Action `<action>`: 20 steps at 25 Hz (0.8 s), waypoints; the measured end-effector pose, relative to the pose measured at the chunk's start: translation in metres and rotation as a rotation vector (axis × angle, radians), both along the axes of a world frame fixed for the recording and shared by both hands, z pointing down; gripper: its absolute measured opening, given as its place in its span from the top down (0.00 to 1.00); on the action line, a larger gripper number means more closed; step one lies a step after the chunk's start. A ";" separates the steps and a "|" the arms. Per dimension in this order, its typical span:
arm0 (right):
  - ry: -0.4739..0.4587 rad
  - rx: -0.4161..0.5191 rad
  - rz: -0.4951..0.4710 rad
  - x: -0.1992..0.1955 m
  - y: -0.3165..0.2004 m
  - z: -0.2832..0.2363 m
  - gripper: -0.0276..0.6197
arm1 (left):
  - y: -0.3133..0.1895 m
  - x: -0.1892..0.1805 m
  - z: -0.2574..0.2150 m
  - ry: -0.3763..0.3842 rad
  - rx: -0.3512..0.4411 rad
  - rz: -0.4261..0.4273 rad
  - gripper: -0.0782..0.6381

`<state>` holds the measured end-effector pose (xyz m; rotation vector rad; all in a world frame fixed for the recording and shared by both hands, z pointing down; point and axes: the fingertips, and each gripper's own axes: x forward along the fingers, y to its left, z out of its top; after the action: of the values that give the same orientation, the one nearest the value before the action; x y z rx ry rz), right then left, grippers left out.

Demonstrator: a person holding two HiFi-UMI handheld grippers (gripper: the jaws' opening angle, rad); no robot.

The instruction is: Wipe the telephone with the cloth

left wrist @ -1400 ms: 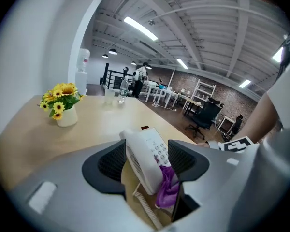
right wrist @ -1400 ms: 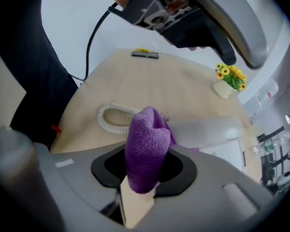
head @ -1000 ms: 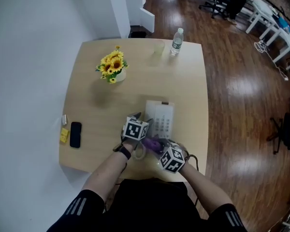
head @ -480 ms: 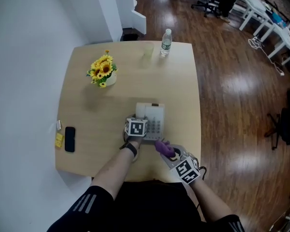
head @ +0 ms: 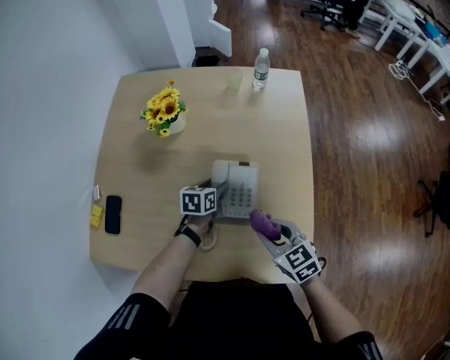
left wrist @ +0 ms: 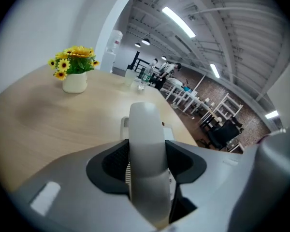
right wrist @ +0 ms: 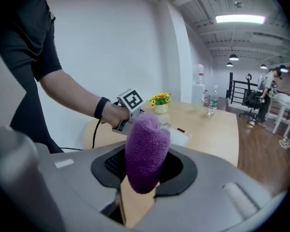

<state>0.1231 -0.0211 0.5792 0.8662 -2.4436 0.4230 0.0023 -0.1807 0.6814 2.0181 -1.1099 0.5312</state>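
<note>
A white-grey telephone (head: 241, 192) sits near the front of the wooden table (head: 285, 141). My left gripper (head: 214, 195) is at the phone's left side, shut on its pale handset (left wrist: 147, 144), which stands lengthwise between the jaws; the phone's base (left wrist: 168, 131) shows just behind. My right gripper (head: 270, 231) hovers by the phone's near right corner, shut on a purple cloth (head: 261, 221). In the right gripper view the bunched cloth (right wrist: 146, 151) sticks out of the jaws, with the telephone (right wrist: 178, 135) and the left gripper's marker cube (right wrist: 131, 100) beyond.
A vase of sunflowers (head: 165, 114) stands at the back left. A water bottle (head: 261, 68) and a clear cup (head: 233, 81) stand at the far edge. A black smartphone (head: 113, 214) and a yellow item (head: 97, 215) lie at the left edge. The handset's cord (head: 208, 238) loops near the front edge.
The two grippers were close together at the phone's near end. The right gripper has drawn away to the right with the cloth. The left gripper has shifted slightly left, still on the handset.
</note>
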 end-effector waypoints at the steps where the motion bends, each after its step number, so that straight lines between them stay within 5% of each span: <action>1: -0.008 0.012 0.006 0.000 -0.004 -0.006 0.75 | 0.003 0.001 -0.014 0.050 0.020 0.018 0.59; 12: -0.120 0.209 -0.026 -0.046 -0.055 -0.115 0.75 | 0.069 -0.032 -0.212 0.832 0.268 0.185 0.59; 17: -0.148 0.330 -0.129 -0.097 -0.074 -0.180 0.75 | 0.103 -0.051 -0.267 1.020 0.320 0.282 0.59; 20: -0.076 0.443 -0.224 -0.130 -0.075 -0.210 0.75 | 0.113 -0.052 -0.275 0.958 0.339 0.317 0.59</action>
<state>-0.0070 -0.0959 0.3694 0.7401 -2.7152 -0.1784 -0.0499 -0.0679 0.4068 2.3203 -0.2962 -0.5004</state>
